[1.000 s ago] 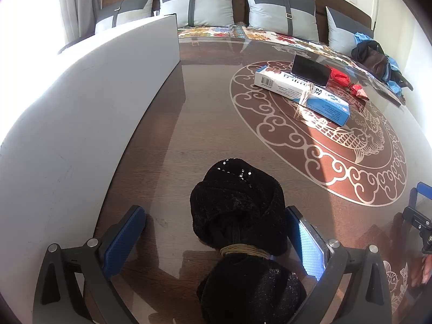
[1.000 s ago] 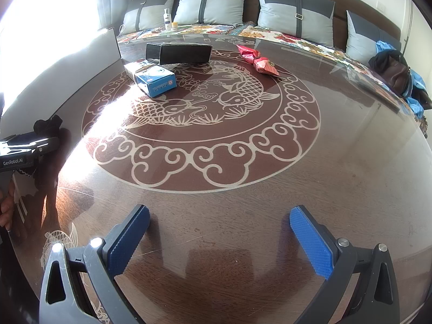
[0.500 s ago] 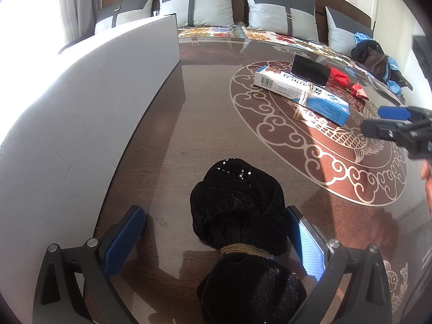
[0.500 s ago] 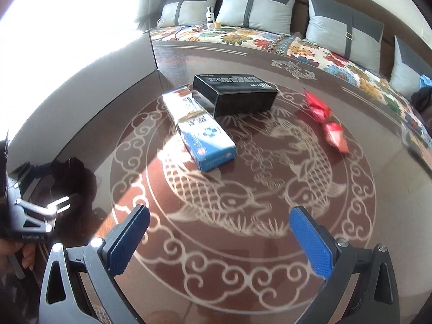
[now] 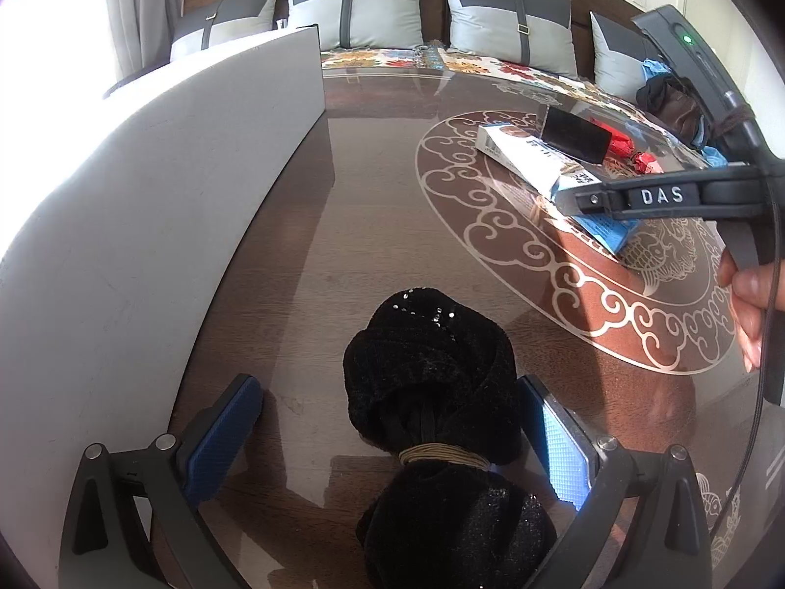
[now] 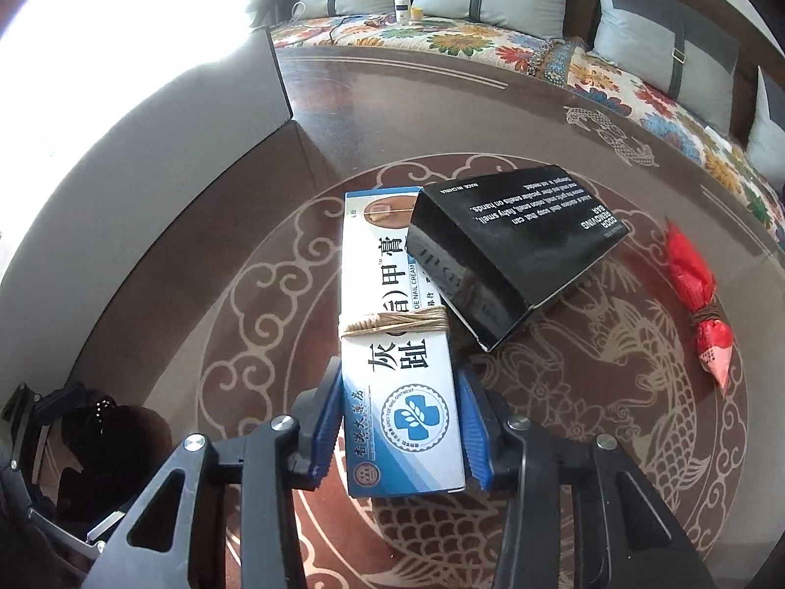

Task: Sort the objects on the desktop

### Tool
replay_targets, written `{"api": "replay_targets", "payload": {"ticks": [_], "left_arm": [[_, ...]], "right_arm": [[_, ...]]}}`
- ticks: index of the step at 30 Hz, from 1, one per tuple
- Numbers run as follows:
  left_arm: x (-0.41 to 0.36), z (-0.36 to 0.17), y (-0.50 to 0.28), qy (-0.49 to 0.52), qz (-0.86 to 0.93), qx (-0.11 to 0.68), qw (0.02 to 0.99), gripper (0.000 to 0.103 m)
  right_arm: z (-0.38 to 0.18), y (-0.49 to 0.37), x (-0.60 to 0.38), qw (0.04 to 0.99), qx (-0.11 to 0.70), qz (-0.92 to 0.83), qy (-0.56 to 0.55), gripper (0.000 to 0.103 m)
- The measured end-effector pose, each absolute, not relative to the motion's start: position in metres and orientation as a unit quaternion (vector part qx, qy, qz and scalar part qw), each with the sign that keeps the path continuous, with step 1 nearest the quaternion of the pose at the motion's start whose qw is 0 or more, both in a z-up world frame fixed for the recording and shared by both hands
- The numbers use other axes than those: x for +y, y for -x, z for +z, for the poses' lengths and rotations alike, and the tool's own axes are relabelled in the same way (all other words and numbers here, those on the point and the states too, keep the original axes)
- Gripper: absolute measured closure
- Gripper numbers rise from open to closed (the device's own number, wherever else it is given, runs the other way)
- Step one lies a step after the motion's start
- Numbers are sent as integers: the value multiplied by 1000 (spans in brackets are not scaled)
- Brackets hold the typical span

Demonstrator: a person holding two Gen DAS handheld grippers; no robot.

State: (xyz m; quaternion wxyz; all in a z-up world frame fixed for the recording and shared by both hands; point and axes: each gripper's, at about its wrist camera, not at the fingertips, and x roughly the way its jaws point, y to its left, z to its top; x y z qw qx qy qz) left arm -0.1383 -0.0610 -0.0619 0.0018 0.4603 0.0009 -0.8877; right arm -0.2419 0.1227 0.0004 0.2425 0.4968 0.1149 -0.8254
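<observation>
Sorting is judged barely begun. The white-and-blue cardboard ointment box (image 6: 400, 343), mid-table beside the black rectangular carton (image 6: 510, 250), is clamped by the right gripper (image 6: 400, 427); the left gripper (image 5: 392, 432) is spread wide around the black velvet scrunchie (image 5: 431, 383) — untouched. The red wrapped packet (image 6: 699, 294) is shown clearly only in the right view.

Table (image 6: 613, 98) (boxes (image 6: 515, 245), black bundle (image 5: 431, 383))

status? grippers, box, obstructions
Right gripper shut on cream box. Left gripper open around black bundle. Black box rests on cream box's far end.
</observation>
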Motion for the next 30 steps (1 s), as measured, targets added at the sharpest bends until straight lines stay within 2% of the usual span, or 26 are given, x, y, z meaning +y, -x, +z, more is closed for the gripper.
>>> {"api": "replay_targets", "payload": {"ticks": [13, 15, 16, 24, 26, 30], "left_arm": [[-61, -62, 138, -460, -888, 1, 2, 0], [-62, -62, 138, -460, -888, 1, 2, 0], [-62, -62, 138, -460, -888, 1, 2, 0], [-62, -62, 138, -460, -888, 0, 3, 0], [-62, -62, 138, -460, -888, 0, 3, 0], [-62, -62, 138, -460, -888, 0, 3, 0]], "right_arm": [[-2, 64, 215, 171, 123, -875, -435, 58], [-4, 61, 220, 160, 114, -879, -434, 40], [-6, 63, 222, 159, 109, -878, -438, 26], [-8, 73, 225, 163, 86, -879, -440, 16], [-10, 74, 224, 161, 91, -877, -443, 7], [-12, 77, 226, 153, 84, -877, -449, 3]]}}
